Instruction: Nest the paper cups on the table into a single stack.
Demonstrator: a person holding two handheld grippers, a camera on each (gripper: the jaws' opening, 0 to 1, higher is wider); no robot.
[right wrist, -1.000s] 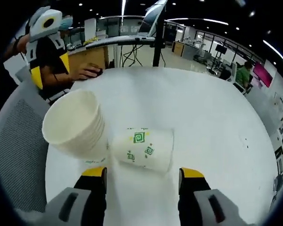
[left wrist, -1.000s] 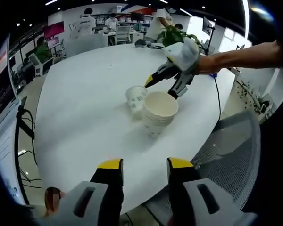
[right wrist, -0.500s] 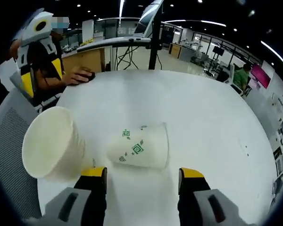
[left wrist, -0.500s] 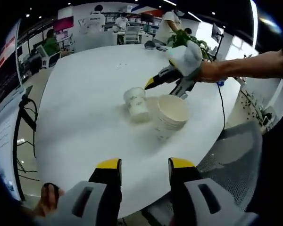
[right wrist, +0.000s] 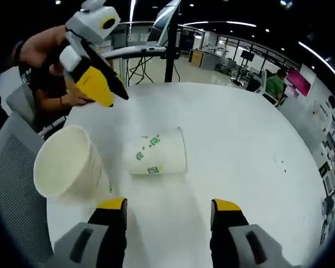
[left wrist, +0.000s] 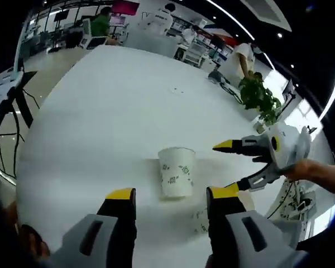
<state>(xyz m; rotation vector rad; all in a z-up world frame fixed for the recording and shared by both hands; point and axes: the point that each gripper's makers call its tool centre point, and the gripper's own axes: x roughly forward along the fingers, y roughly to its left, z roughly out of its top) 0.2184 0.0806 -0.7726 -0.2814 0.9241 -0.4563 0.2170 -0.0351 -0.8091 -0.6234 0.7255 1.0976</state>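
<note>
- The single paper cup (right wrist: 155, 152) lies on its side on the round white desk (right wrist: 240, 145), its green square prints facing up in the right gripper view.
- In the left gripper view the same single paper cup (left wrist: 176, 172) lies just ahead of the gap between that view's own jaws, with its open rim turned away from the camera.
- The stack of nested cups (right wrist: 70, 163) stands just left of the lying cup in the right gripper view, near the desk edge, its wide mouth tipped toward the camera; the two look very close, though whether they touch is hard to tell.
- In the left gripper view, little of the stack of nested cups (left wrist: 200, 220) shows beside the right-hand jaw, so its pose is unclear there.
- The left hand-held gripper (left wrist: 173, 196) has its yellow-tipped jaws spread, holding nothing, poised above the desk short of the lying cup.
- The right hand-held gripper (right wrist: 168, 205) is likewise spread and empty, with the lying cup beyond its tips.
- From the left gripper view, the right hand-held gripper (left wrist: 233, 166) comes in from the right, jaws apart, just beside the lying cup.
- From the right gripper view, the left hand-held gripper (right wrist: 103, 92) hangs above the desk behind the stack.
- A grey mesh chair (right wrist: 17, 184) sits at the desk edge.
</note>
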